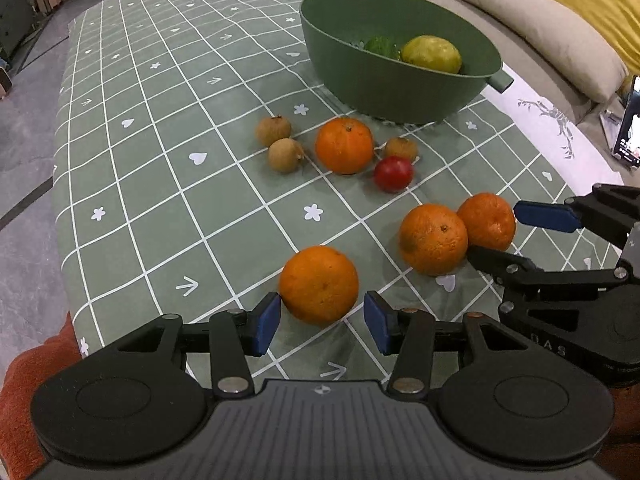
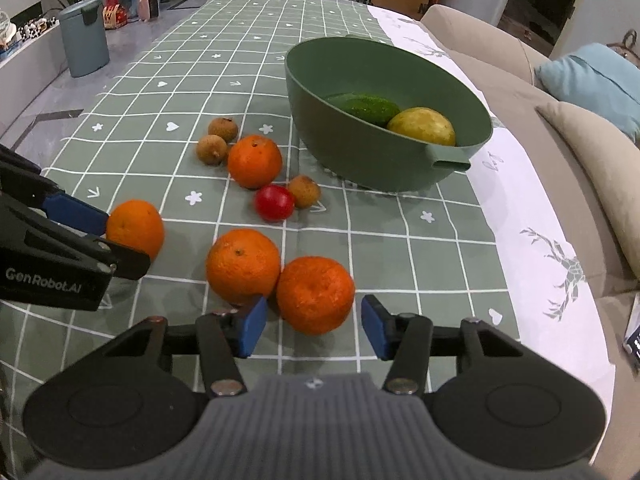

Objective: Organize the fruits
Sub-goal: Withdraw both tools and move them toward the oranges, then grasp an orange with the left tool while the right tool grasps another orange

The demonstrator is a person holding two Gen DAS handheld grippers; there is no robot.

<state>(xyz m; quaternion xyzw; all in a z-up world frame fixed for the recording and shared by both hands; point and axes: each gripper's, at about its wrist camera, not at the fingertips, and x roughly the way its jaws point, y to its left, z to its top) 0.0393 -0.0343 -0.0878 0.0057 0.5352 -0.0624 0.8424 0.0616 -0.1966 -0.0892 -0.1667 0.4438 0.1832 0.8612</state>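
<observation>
Closing squarely on each orange looks like the step in hand: the left gripper point(image 1: 320, 322), fingers open, straddles the lone orange point(image 1: 319, 284) nearest the desk point(image 1: 160, 200) edge, while the right gripper point(image 2: 314, 326), fingers also open, brackets the orange point(image 2: 315, 295) that touches a neighbouring orange point(image 2: 243, 266), so it should lift straight up without nudging that one. Beyond both, the green bowl point(image 2: 360, 160) already holds a green fruit point(image 2: 366, 108) and a yellow fruit point(image 2: 422, 127).
</observation>
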